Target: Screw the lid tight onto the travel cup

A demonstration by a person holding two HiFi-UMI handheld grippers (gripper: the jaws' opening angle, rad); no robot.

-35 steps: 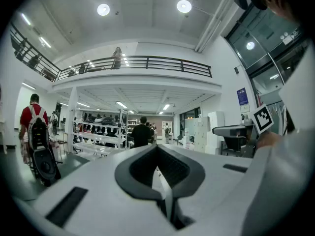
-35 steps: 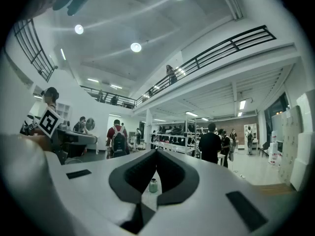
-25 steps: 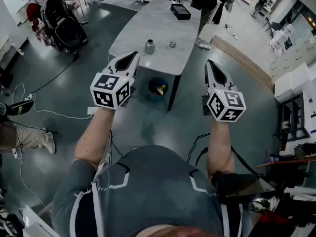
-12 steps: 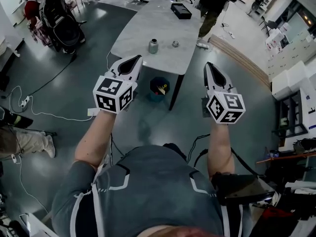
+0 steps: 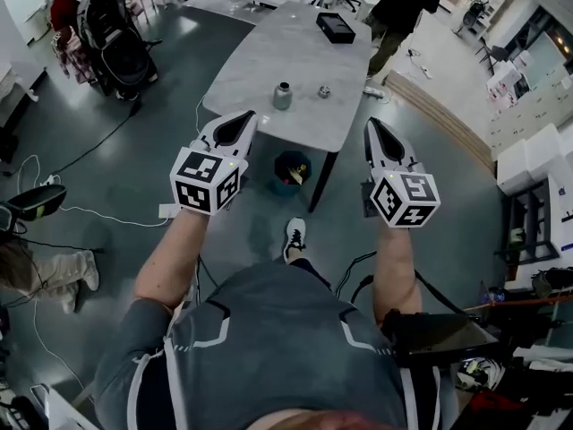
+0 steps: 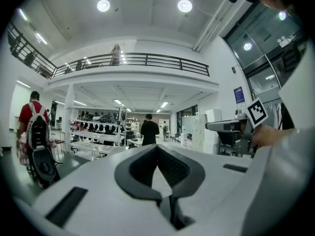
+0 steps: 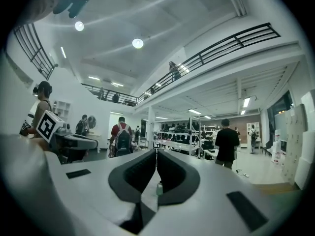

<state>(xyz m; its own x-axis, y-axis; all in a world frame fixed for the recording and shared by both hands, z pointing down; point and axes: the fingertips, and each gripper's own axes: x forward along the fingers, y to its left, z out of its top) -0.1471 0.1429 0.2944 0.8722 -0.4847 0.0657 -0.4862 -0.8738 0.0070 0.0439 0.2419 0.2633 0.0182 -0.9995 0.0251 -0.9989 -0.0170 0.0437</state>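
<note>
Holding both claws level, short of the worktop (image 5: 269,56).

- State of left claw (image 5: 240,117): jaws together, nothing between them. In the left gripper view the dark pads meet at the tips.
- Position of travel cup (image 5: 283,96): upright on the worktop, ahead of the left claw and slightly to its right, well apart from it.
- Position of round bin (image 5: 291,168): on the floor under the worktop's near edge, between the two claws and below them.
- Position of lid (image 5: 324,91): lying on the worktop near the travel cup's right side, not touching it and not on it. It is ahead of the right claw and to that claw's left.
- Position of black box (image 5: 335,27): further back on the same worktop, well beyond both claws.
- State of right claw (image 5: 371,125): jaws together, empty. In the right gripper view the travel cup shows small in the gap beneath the closed tips, far ahead and untouched.
</note>
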